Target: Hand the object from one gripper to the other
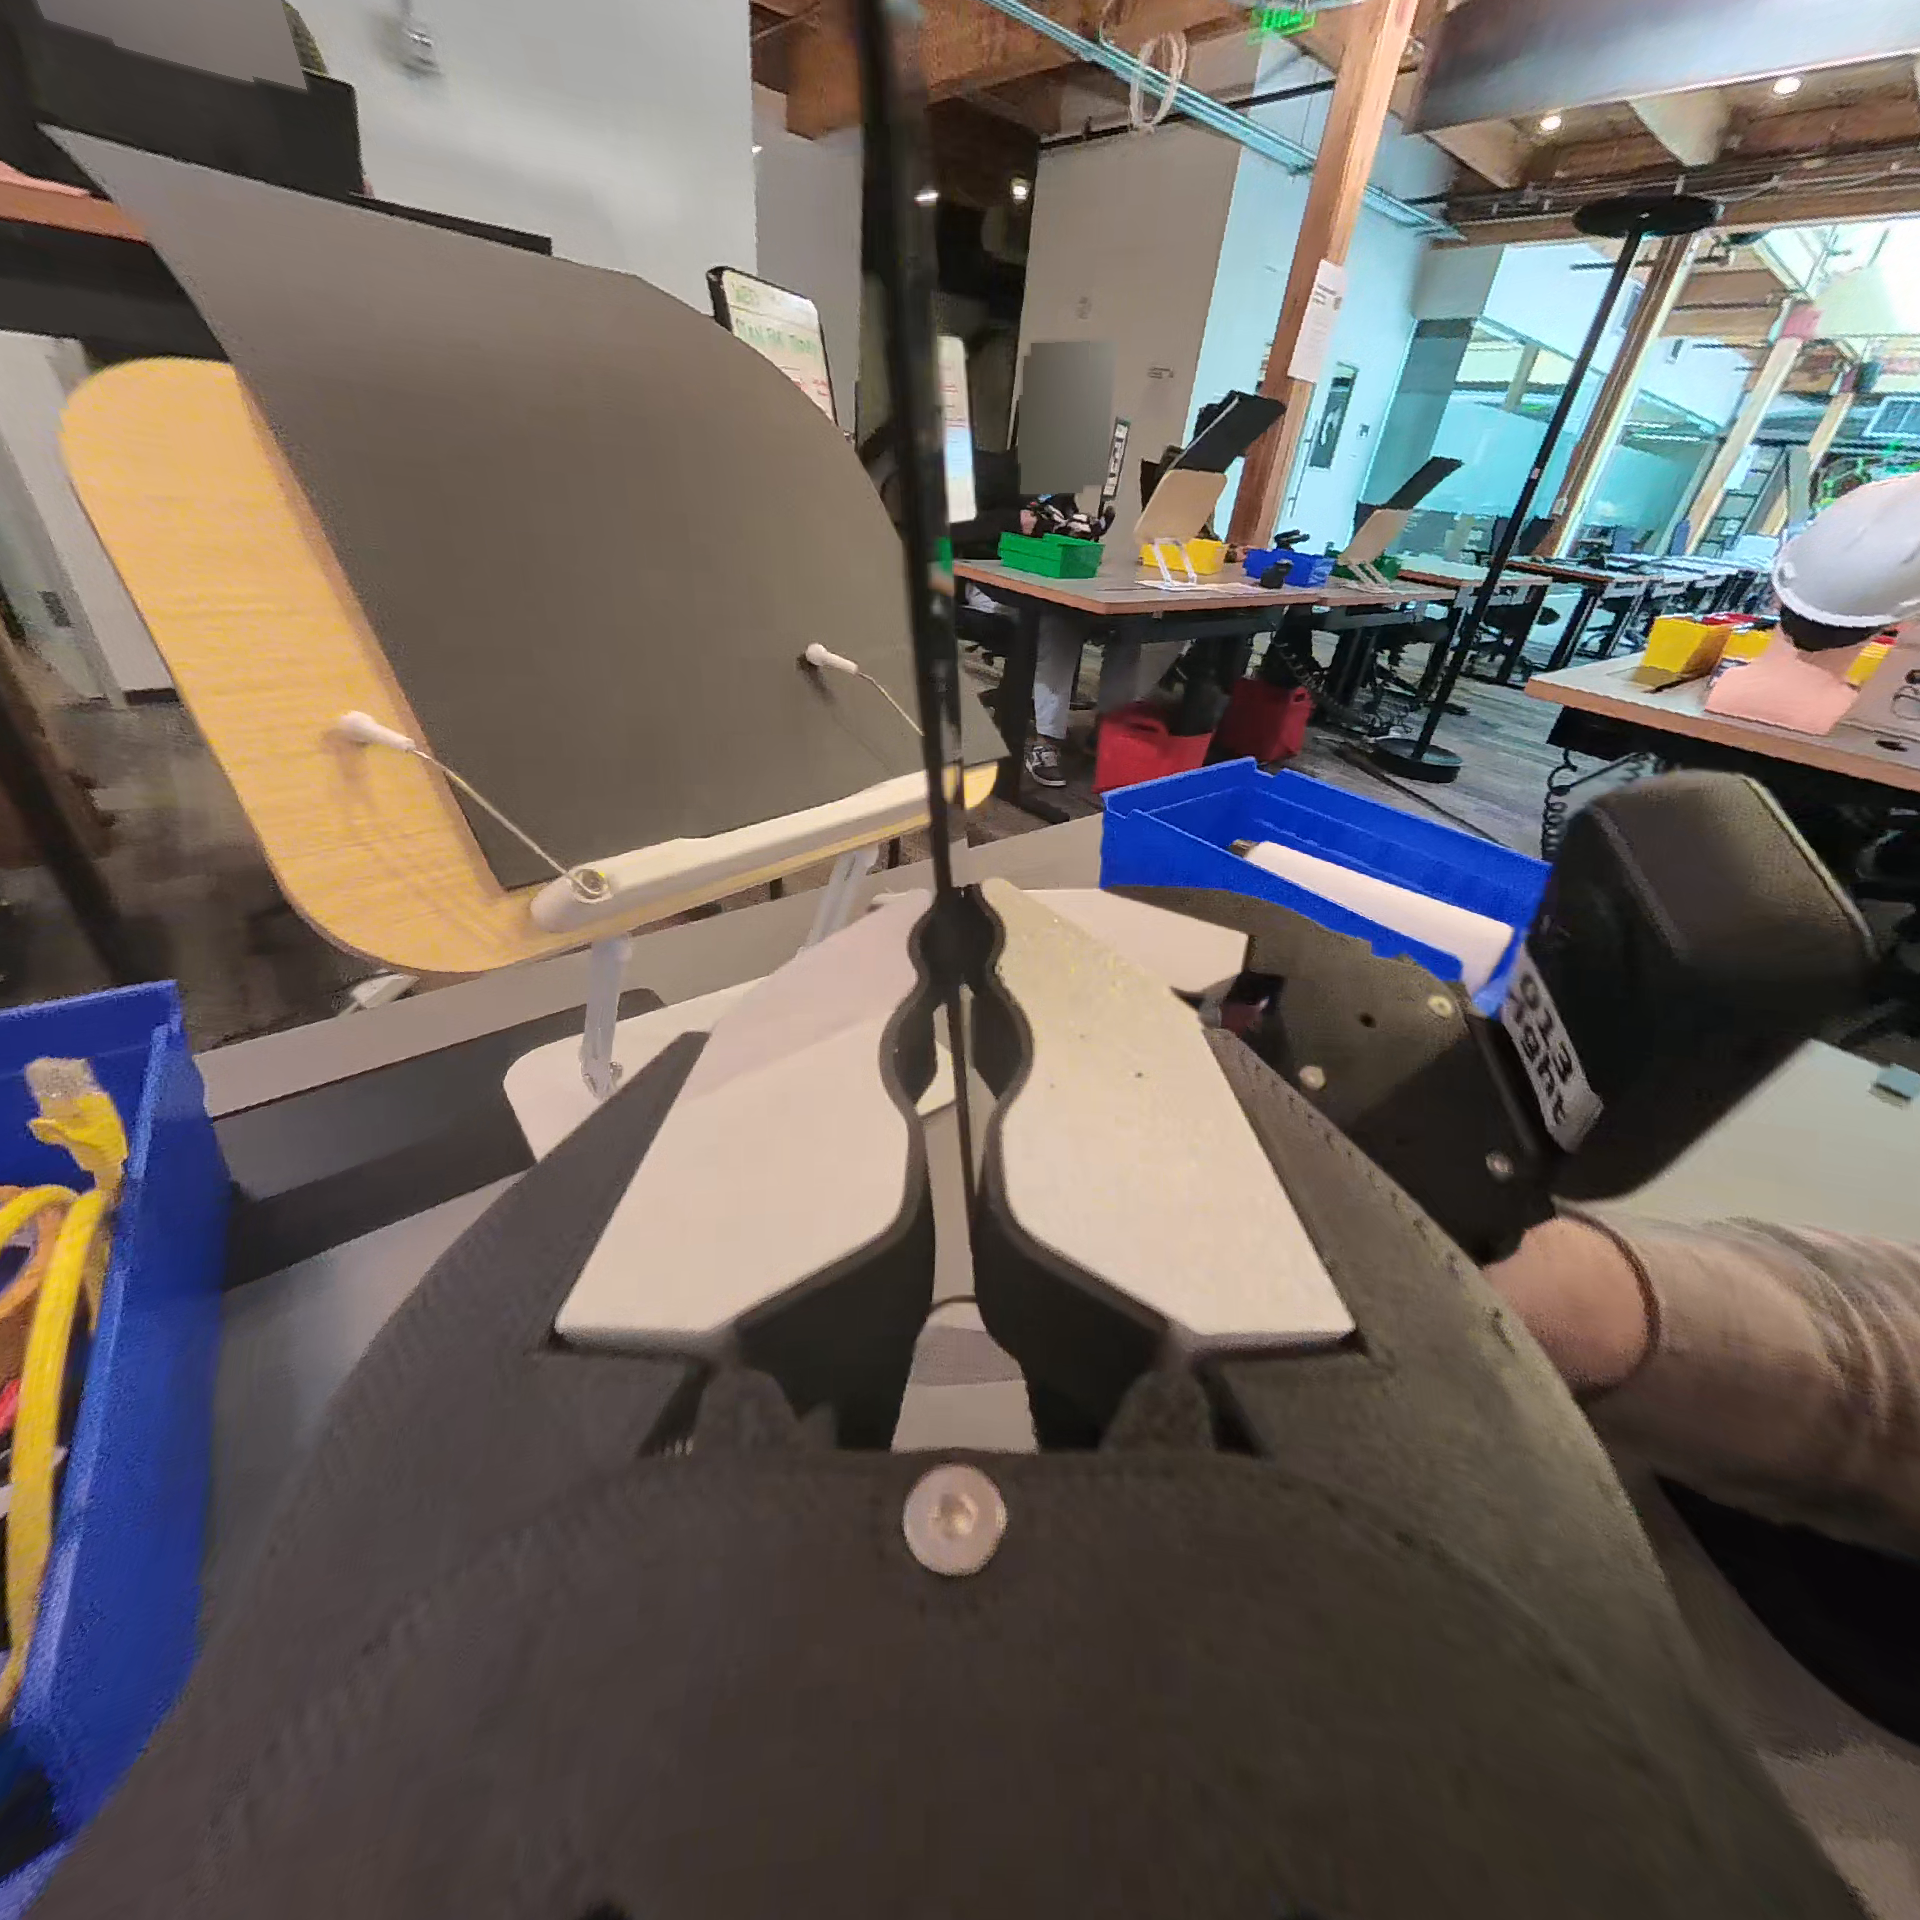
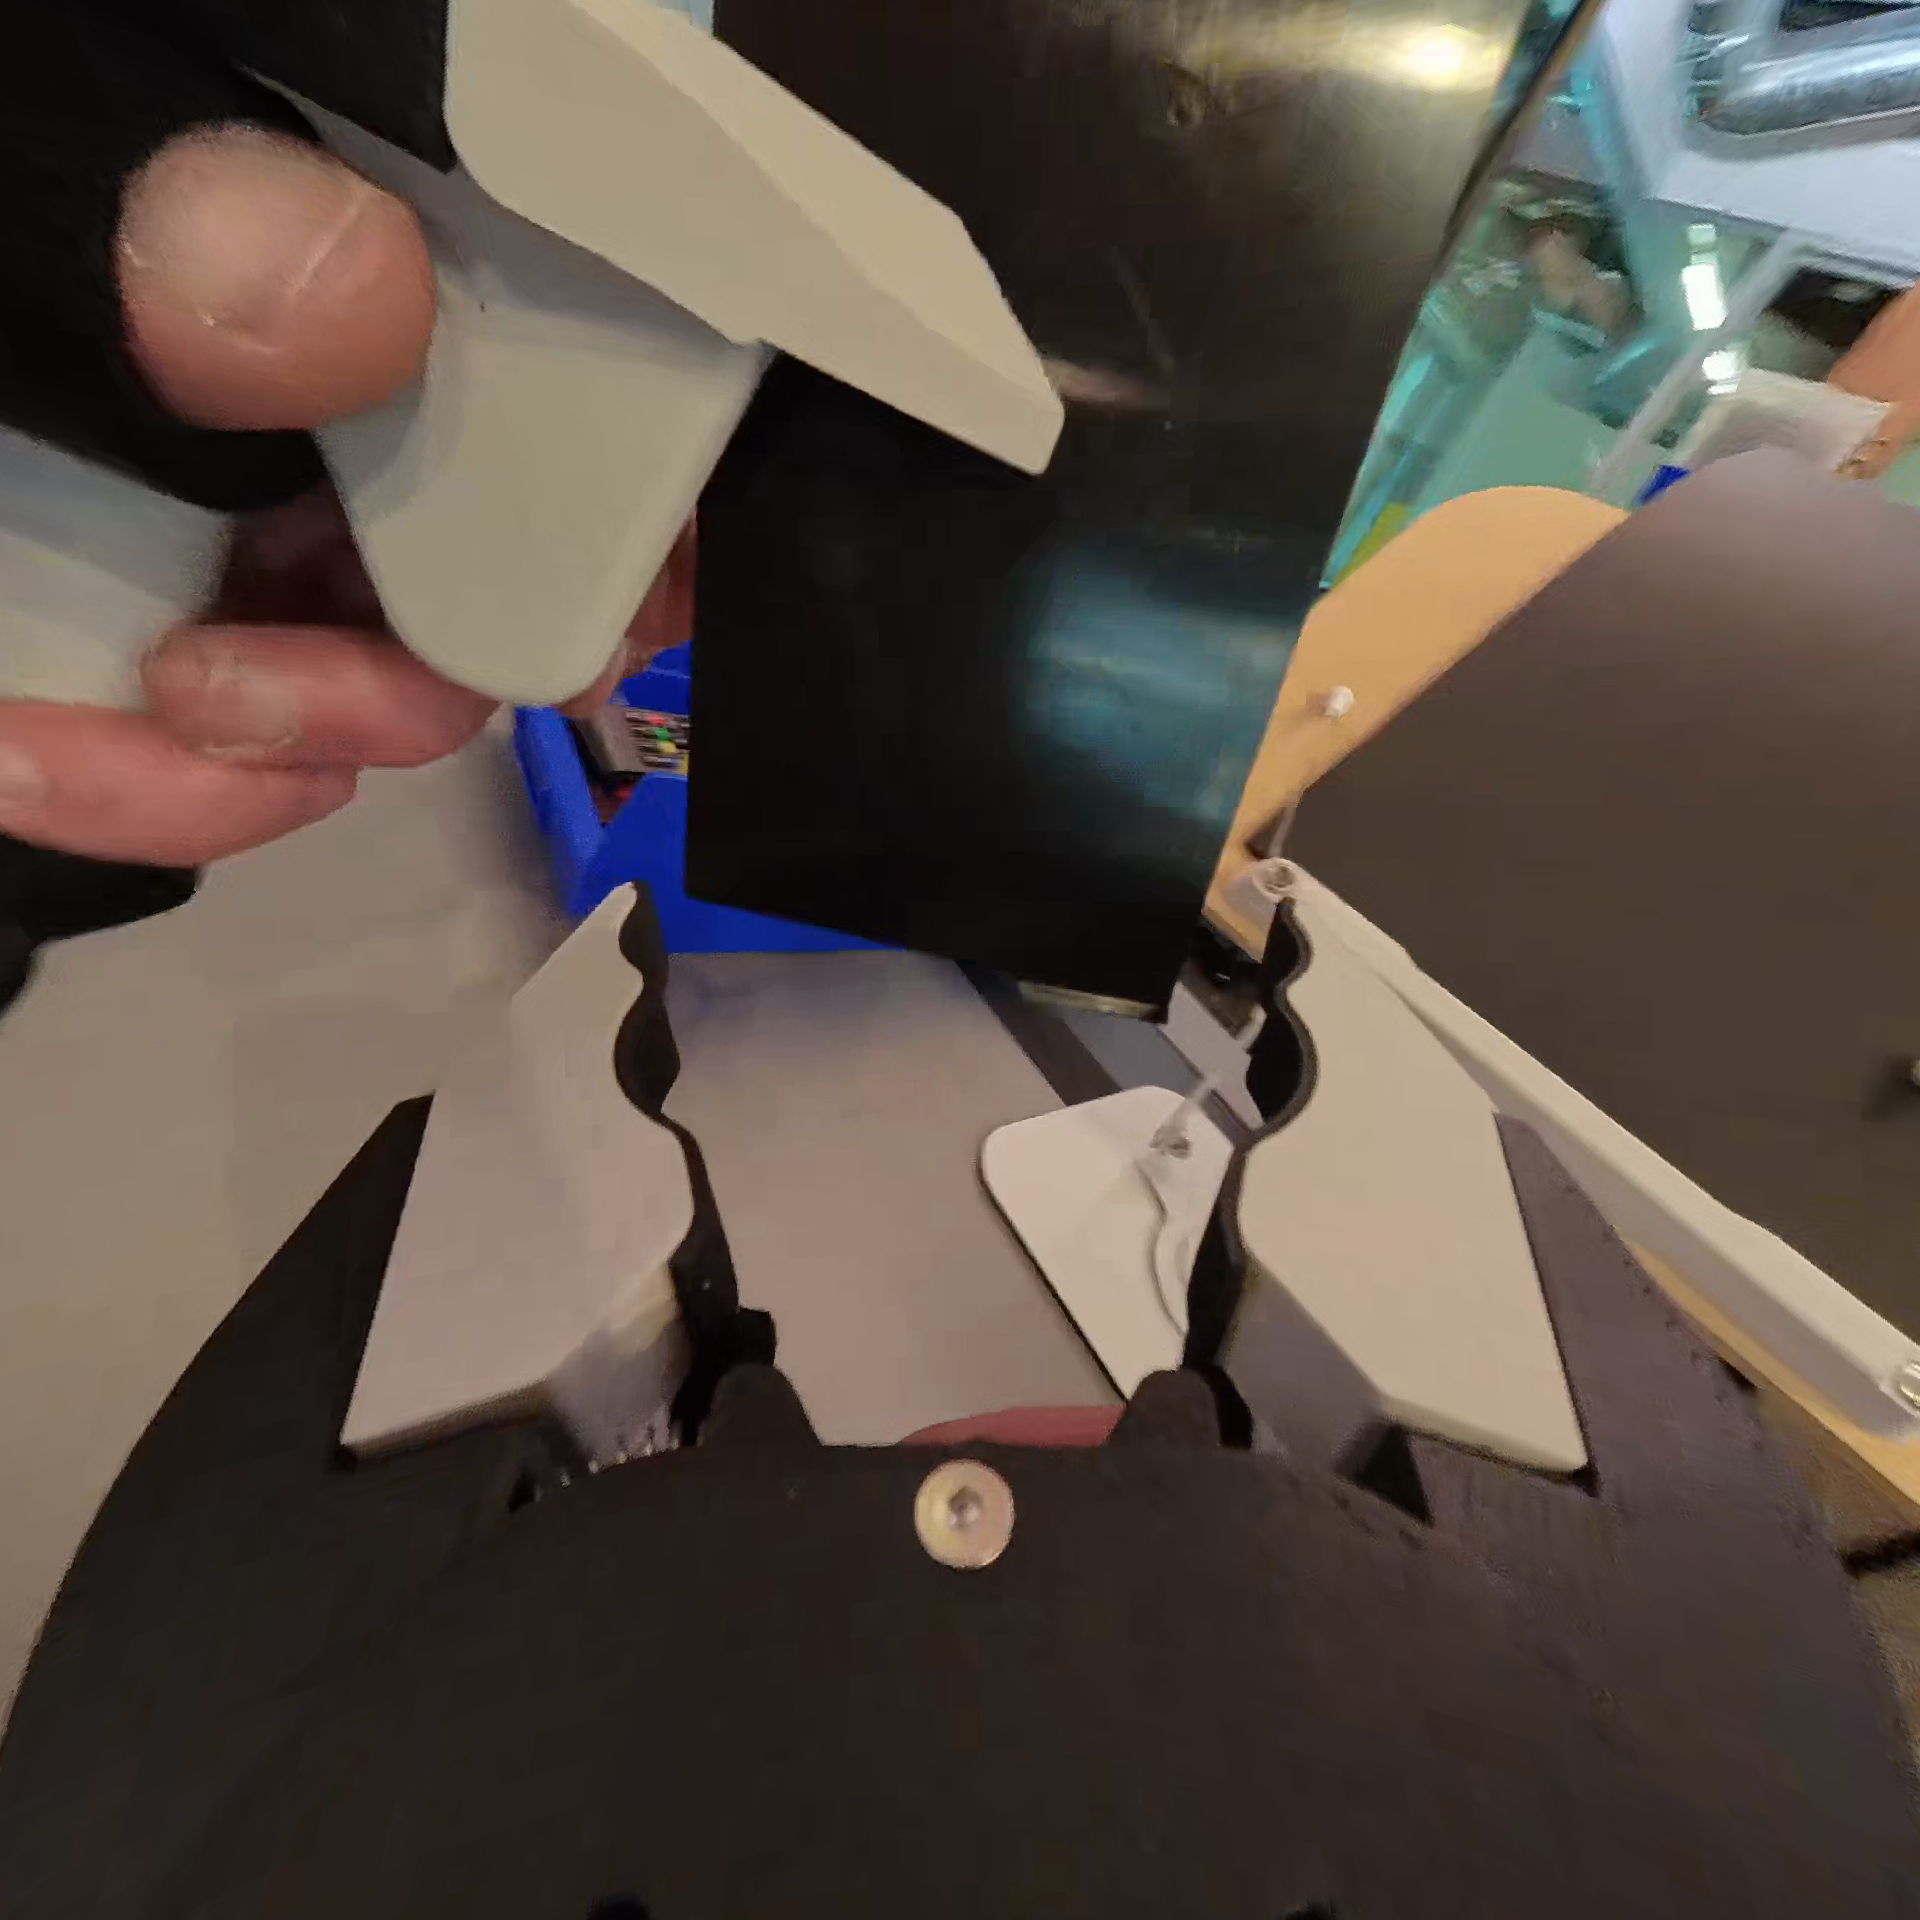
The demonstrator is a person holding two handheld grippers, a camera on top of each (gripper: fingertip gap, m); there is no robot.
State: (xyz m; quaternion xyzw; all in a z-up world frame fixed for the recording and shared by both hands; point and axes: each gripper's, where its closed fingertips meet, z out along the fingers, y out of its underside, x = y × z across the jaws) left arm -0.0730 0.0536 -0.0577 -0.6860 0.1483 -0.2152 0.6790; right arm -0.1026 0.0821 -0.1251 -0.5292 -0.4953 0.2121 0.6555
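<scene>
A thin, glossy black sheet (image 1: pixel 914 416) stands upright and shows edge-on in the left wrist view. My left gripper (image 1: pixel 956 935) is shut on its lower edge. In the right wrist view the sheet (image 2: pixel 987 675) shows its broad face, with its lower corner just beyond my right gripper (image 2: pixel 961 935), which is open and empty. The left gripper's white finger (image 2: pixel 727 208) and a person's hand (image 2: pixel 260 281) show at the upper left, on the sheet. The right gripper's black body (image 1: pixel 1662 987) sits to the right in the left wrist view.
A wooden stand with a dark panel (image 1: pixel 520 520) leans at the left on a white base plate (image 2: pixel 1091 1195). A blue bin with yellow cables (image 1: pixel 104 1247) is at the near left. A blue bin with a white roll (image 1: pixel 1320 862) is behind the right gripper. My hands' fingertips stand some 8 cm from each other.
</scene>
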